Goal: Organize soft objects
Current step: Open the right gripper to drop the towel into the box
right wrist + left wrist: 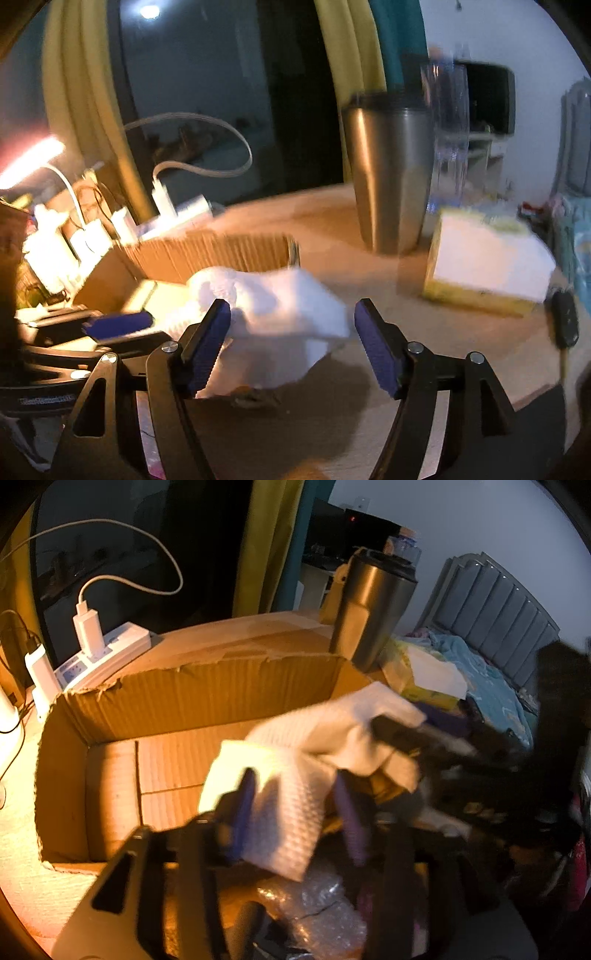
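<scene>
Between the left gripper's [295,805] jaws a white quilted paper towel [295,786] is showing a dimpled, matt surface. Beyond them, the corrugated cardboard box [192,686] is looking rough and torn-edged. Farther ahead, a brushed metal tumbler [369,609] is gleaming dully.

Open cardboard box [110,716] sitting on counter [22,882], left of centre in left wrist view. Power strip [107,653] lying behind box's far-left corner, charger [88,627] plugged into its top. Tumbler [369,609] standing behind box's far-right corner; bottle [404,546] standing behind tumbler. Tissue pack [484,266] lying right of tumbler, nearer to camera. Cloth [295,775] hanging over box's right part, between left gripper [295,812] fingers. Bubble wrap [314,904] lying below cloth. Bed [491,686] sitting far right, beyond counter. Right gripper [291,343] approaching cloth from right, jaws standing apart.
</scene>
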A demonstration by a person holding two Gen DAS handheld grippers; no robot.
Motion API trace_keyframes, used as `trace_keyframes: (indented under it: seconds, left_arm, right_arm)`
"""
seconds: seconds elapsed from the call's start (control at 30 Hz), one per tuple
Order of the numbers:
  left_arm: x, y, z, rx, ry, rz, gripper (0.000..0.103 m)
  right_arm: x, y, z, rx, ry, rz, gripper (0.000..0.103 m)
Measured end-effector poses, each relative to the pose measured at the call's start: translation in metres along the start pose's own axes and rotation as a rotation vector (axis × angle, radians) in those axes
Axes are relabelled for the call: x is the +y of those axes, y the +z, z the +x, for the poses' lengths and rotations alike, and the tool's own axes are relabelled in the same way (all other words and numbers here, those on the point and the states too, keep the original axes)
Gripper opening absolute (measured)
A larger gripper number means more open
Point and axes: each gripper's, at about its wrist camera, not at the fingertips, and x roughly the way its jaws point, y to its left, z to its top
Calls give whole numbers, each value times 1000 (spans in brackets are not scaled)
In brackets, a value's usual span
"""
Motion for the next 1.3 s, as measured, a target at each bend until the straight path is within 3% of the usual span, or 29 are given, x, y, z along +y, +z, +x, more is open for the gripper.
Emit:
trace_keyframes:
  seconds: [0.17, 0.53, 0.7, 0.83, 0.9, 0.97, 1.13, 1.23, 1.3]
  left_arm:
    - [-3, 1, -7, -16, 1, 10, 62]
    - [-3, -2, -25, -41, 13, 22, 63]
    - [-1, -7, -40, -60, 17, 21, 63]
    - [0, -12, -52, -75, 16, 21, 63]
    - [2, -14, -59, -85, 14, 18, 63]
    - [3, -16, -63, -91, 11, 17, 63]
    - [11, -22, -75, -106, 2, 7, 63]
    - [17, -26, -82, -116, -3, 0, 63]
    - [22, -30, -87, -122, -4, -6, 63]
  right_arm:
    - [-11, -8, 24, 112, -17, 82, 73]
    - [-25, -14, 30, 174, -25, 176, 81]
    - [-10, -10, 24, 161, -190, 119, 81]
    - [3, -9, 23, 141, -266, 52, 80]
    - [8, -10, 18, 111, -276, 24, 71]
    - [15, -11, 12, 85, -277, -7, 48]
    - [30, -11, 1, 53, -277, -47, 47]
    - [34, -12, 4, 68, -306, -63, 59]
    - [39, -11, 5, 76, -326, -67, 60]
